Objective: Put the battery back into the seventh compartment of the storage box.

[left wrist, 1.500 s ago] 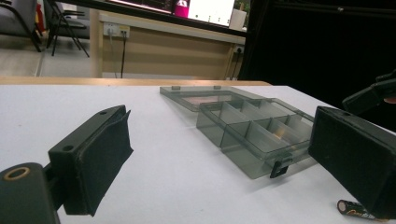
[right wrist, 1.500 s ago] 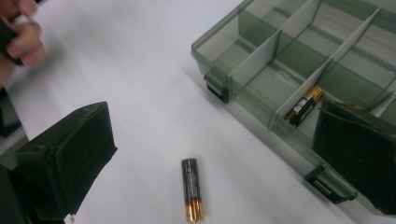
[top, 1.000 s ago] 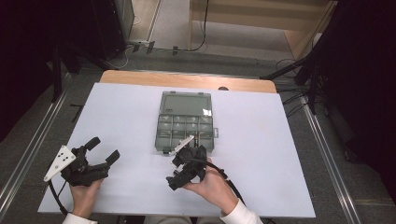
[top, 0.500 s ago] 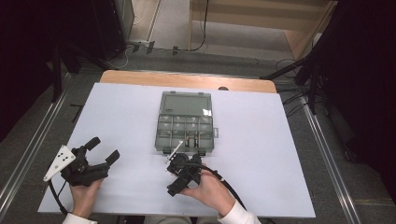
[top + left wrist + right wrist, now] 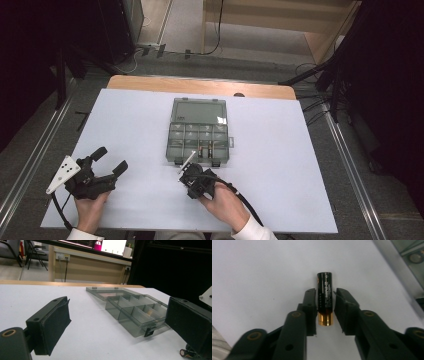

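A black battery (image 5: 325, 296) with a gold end lies on the white table (image 5: 280, 150), lengthwise between my right gripper's (image 5: 324, 297) jaws. Those jaws have just been closing and now press on its two sides. In the high view my right gripper (image 5: 192, 177) points down at the table just in front of the clear compartment box (image 5: 175, 142), whose lid lies open at the back. My left gripper (image 5: 111, 161) rests at the front left, open and with nothing in it. Seen from the left gripper (image 5: 117, 327), the box (image 5: 130, 312) stands ahead between the jaws.
A few batteries (image 5: 207, 148) lie in the box's front compartments. The box's corner (image 5: 412, 255) is at the upper right of the right gripper view. A wooden strip (image 5: 200, 86) edges the table's far side, with cables on the floor beyond.
The right gripper has drawn slightly back from the box's front edge toward the person and tipped down onto the table. The left gripper has stayed put.
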### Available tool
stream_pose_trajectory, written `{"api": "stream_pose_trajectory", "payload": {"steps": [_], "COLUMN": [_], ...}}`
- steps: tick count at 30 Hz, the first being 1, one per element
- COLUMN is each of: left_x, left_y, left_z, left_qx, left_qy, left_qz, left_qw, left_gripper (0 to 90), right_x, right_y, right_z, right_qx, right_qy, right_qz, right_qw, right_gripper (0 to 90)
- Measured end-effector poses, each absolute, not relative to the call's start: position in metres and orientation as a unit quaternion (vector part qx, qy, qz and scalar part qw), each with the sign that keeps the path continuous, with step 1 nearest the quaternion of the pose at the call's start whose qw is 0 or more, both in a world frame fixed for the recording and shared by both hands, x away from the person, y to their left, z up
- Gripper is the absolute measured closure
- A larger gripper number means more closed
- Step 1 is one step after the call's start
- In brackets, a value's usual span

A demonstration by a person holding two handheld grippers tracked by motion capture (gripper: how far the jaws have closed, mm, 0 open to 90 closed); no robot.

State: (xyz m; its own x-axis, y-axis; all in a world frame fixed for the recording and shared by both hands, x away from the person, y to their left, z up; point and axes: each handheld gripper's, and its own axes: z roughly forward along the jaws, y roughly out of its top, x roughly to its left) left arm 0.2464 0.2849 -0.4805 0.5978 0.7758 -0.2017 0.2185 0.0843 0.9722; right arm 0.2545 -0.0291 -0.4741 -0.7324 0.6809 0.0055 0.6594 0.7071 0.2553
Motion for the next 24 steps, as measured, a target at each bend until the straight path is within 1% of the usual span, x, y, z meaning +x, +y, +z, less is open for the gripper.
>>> {"api": "stream_pose_trajectory", "payload": {"steps": [1, 2, 17, 24], "left_x": [0.246, 0.246, 0.246, 0.246], "left_y": [0.285, 0.285, 0.285, 0.284], "left_z": [-0.480, -0.480, -0.481, -0.481], "left_qx": [0.639, 0.639, 0.639, 0.639], "left_qy": [0.389, 0.389, 0.390, 0.390], "left_qz": [0.222, 0.222, 0.223, 0.223], "left_qw": [0.625, 0.625, 0.625, 0.625], "left_gripper": [5.6, 5.6, 5.6, 5.6], "right_x": [0.254, 0.254, 0.254, 0.261], "right_y": [-0.029, -0.029, -0.033, -0.044], "right_z": [-0.475, -0.476, -0.467, -0.446], "right_qx": [0.363, 0.361, 0.369, 0.391], "right_qy": [0.923, 0.924, 0.917, 0.895], "right_qz": [0.121, 0.121, 0.150, 0.214], "right_qw": [0.041, 0.042, 0.032, 0.021], "right_gripper": [76.0, 76.8, 77.3, 77.3]}}
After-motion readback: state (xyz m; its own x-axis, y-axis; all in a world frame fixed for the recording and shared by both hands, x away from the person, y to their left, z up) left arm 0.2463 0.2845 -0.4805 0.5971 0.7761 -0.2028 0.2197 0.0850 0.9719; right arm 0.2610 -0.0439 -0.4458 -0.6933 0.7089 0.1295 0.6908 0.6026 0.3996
